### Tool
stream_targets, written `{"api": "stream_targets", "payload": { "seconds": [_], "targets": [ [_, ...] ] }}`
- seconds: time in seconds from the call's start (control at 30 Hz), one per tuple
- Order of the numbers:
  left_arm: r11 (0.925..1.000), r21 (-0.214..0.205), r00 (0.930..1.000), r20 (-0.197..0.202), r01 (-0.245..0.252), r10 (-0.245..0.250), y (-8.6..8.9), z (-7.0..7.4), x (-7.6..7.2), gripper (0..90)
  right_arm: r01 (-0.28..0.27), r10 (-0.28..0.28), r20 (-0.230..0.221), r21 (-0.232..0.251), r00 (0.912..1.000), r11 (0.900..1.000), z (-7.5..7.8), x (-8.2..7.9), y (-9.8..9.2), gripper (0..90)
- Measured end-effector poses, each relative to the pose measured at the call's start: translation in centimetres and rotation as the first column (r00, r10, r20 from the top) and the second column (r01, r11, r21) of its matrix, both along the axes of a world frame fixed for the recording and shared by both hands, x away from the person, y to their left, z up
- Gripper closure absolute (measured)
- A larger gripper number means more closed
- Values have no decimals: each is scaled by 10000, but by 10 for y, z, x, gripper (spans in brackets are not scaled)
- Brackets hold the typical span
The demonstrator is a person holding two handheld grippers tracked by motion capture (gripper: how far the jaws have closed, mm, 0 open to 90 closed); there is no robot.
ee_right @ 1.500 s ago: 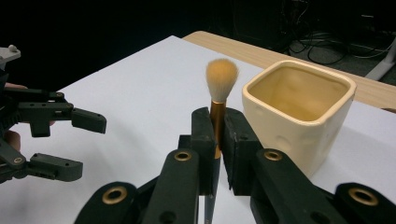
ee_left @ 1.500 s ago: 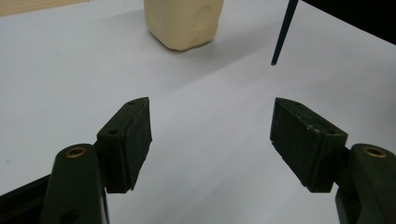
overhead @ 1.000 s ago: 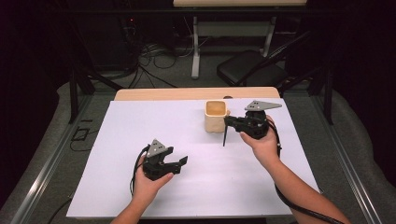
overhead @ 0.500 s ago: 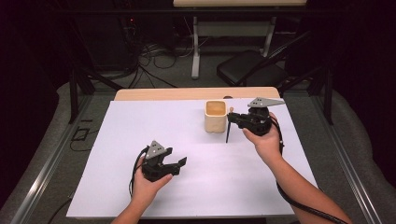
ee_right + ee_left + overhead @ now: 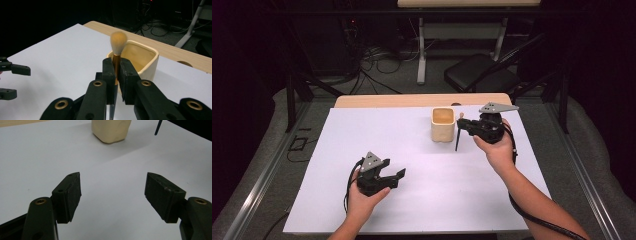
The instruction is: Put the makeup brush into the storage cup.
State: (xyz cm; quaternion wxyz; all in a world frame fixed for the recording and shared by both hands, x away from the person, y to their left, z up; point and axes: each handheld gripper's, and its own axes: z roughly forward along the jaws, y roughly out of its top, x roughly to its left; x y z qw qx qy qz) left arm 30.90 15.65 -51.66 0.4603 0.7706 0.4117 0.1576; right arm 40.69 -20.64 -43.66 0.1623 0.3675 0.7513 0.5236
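Slightly nearer the cream cup (image 5: 443, 124) than a second ago, the right gripper (image 5: 462, 124) — jaws clamped on the makeup brush (image 5: 117, 47), bristles up — must next lift it over the rim; left gripper (image 5: 396, 173) rests open, well apart.

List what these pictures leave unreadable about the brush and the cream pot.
- Gold-ferruled, cream-bristled makeup brush: bristles blurred in the right gripper view; its ferrule is partly covered by the right claw.
- Same brush, high view: too small to show more than a thin dark handle.
- Square cream ceramic pot: top cut off by the upper edge in the left gripper view.
- Pot's inside bottom: hidden by its walls.
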Motion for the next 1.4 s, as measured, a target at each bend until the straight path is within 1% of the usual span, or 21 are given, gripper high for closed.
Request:
{"api": "stream_targets", "payload": {
  "seconds": [0.2,0.23,0.27,0.53,0.57,0.63,0.73,0.77,1.07,1.17,1.33,1.4],
  "targets": [
    [9997,-29,9997,-27,-246,246,12,-1,-4,295,43,-42,72,-39,10000,10000,6,2,-1,836],
    [9996,-23,9996,-25,-271,271,14,-1,-4,295,27,-26,146,-49,9999,10000,6,2,-1,836],
    [9996,-28,9996,-11,-294,294,16,-1,-5,295,37,-37,103,-48,9999,10000,7,2,0,836],
    [9987,-69,9987,-15,-513,513,26,-1,-8,295,20,-19,170,-59,9999,10000,12,5,1,836],
    [9984,-93,9984,-28,-566,566,29,-1,-9,295,29,-28,117,-65,9999,10000,13,5,2,836],
    [9981,-110,9982,1,-605,605,31,-1,-9,295,23,-23,203,-23,9998,10000,15,5,2,835],
    [9976,-130,9977,-31,-675,675,34,-2,-9,295,-24,26,243,-76,9997,10000,19,6,3,836],
    [9976,-122,9977,-45,-678,678,34,-2,-9,295,6,-6,240,-19,9997,10000,20,6,4,836],
    [9972,-48,9972,-72,-748,748,39,-2,-12,295,-44,43,326,14,9995,10000,30,9,7,836],
    [9967,-23,9966,-122,-812,812,42,-2,-12,295,-37,34,352,77,9994,10000,37,10,10,836],
    [9960,-52,9959,-138,-893,892,46,-1,-14,295,-40,36,432,89,9991,10000,44,12,12,835],
    [9960,-41,9959,-133,-894,894,47,-1,-14,295,-73,73,474,3,9988,10000,47,13,13,836]
  ]
}}
